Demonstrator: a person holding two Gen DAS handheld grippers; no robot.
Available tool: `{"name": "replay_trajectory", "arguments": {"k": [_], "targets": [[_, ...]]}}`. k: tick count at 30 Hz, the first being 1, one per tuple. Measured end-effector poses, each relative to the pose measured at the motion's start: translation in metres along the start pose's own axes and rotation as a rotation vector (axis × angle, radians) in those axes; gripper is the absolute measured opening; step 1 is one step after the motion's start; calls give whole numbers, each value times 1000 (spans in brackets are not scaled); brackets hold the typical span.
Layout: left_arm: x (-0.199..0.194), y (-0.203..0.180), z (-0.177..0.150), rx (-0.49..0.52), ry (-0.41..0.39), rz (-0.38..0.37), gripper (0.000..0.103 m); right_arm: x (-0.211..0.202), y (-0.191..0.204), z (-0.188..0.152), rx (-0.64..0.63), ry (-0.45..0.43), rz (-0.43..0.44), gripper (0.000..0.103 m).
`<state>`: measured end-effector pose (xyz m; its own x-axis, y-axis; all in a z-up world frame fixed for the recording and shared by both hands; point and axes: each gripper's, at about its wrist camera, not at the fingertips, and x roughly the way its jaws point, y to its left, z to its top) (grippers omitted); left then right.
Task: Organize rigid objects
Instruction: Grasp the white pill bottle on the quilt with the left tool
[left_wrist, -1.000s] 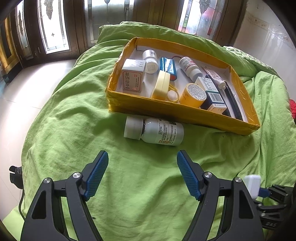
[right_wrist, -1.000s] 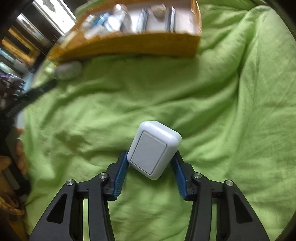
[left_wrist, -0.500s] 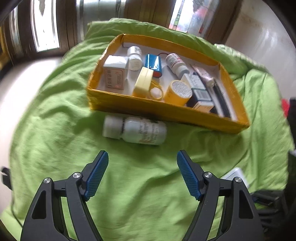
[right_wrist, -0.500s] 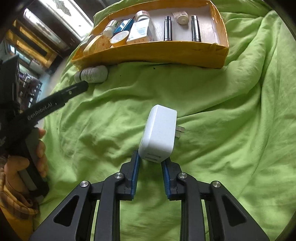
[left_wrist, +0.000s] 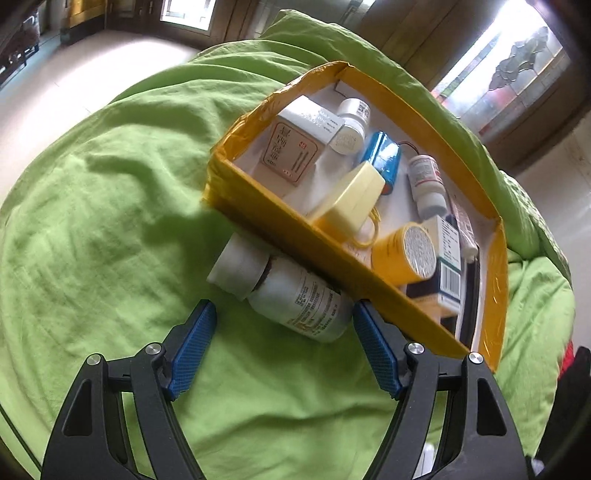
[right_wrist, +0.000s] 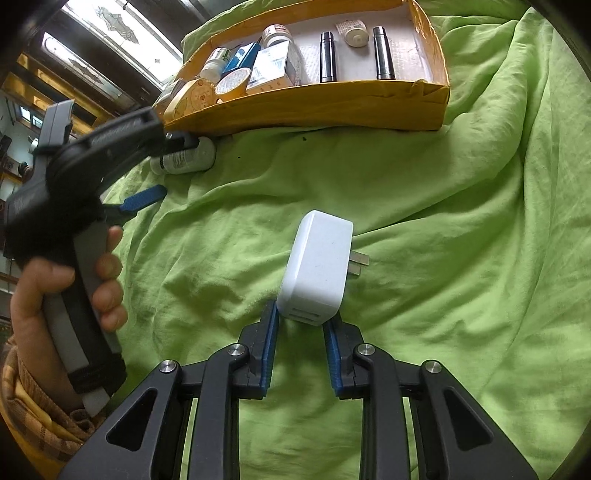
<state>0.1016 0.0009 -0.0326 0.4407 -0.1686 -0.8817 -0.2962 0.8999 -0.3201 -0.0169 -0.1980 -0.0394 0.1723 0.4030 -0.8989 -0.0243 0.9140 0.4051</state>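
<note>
Closing in over the last second, the left gripper now has its open blue pads on either side of the white pill bottle, which a moment ago lay well ahead of it; the bottle lies on its side at the centre of the left wrist frame, touching the near wall of the yellow cardboard tray, and neither pad seems to press it yet. The right gripper has turned its load: the white plug adapter, clamped at its lower end between the pads, now stands upright in mid-frame with its prongs pointing right. Both loose pieces are thus in hand or nearly so, which suggests only their drop into the tray remains; it already holds boxes, small bottles, a blue battery pack, a yellow tin and two dark tubes. Everything rests on a rumpled green bedsheet, soft and uneven. Pale floor tiles and dark wooden window frames fill the upper left of both views.
</note>
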Motion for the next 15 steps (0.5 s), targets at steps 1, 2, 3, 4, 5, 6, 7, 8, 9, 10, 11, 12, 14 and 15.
{"name": "replay_trajectory", "arguments": {"k": [1, 2, 3, 4, 5, 6, 7, 8, 9, 10, 11, 12, 14, 15], "targets": [[1, -1, 1, -5, 0, 6, 77, 0, 0, 0, 0, 0, 0, 22], [3, -2, 4, -21, 2, 13, 77, 0, 0, 1, 0, 0, 2, 22], [5, -2, 5, -35, 4, 16, 76, 0, 0, 0, 0, -1, 2, 22], [6, -2, 7, -46, 4, 19, 76, -1, 0, 0, 0, -1, 3, 22], [6, -2, 6, -50, -1, 21, 76, -2, -1, 0, 0, -2, 4, 22], [5, -2, 6, -49, -7, 23, 77, -2, -1, 1, 1, -4, 7, 22], [4, 1, 4, -50, -19, 27, 77, -2, -1, 1, 2, -4, 9, 22], [2, 7, 4, -60, -33, 37, 77, -3, -1, 1, 3, -5, 10, 22], [-1, 13, 2, -74, -37, 37, 76, -4, -1, 1, 4, -7, 10, 22], [-3, 22, 1, -90, -35, 20, 70, -4, -1, 1, 4, -8, 11, 22], [-4, 28, 1, -91, -31, 9, 66, -5, -2, 1, 4, -9, 11, 22], [-7, 35, 1, -83, -25, 2, 60, -5, -1, 0, 4, -11, 11, 22], [-14, 46, -1, -56, -15, -7, 58, -5, -2, 0, 4, -13, 10, 22], [-16, 49, -2, -46, -9, -12, 58, -6, -2, 0, 5, -14, 10, 22]]}}
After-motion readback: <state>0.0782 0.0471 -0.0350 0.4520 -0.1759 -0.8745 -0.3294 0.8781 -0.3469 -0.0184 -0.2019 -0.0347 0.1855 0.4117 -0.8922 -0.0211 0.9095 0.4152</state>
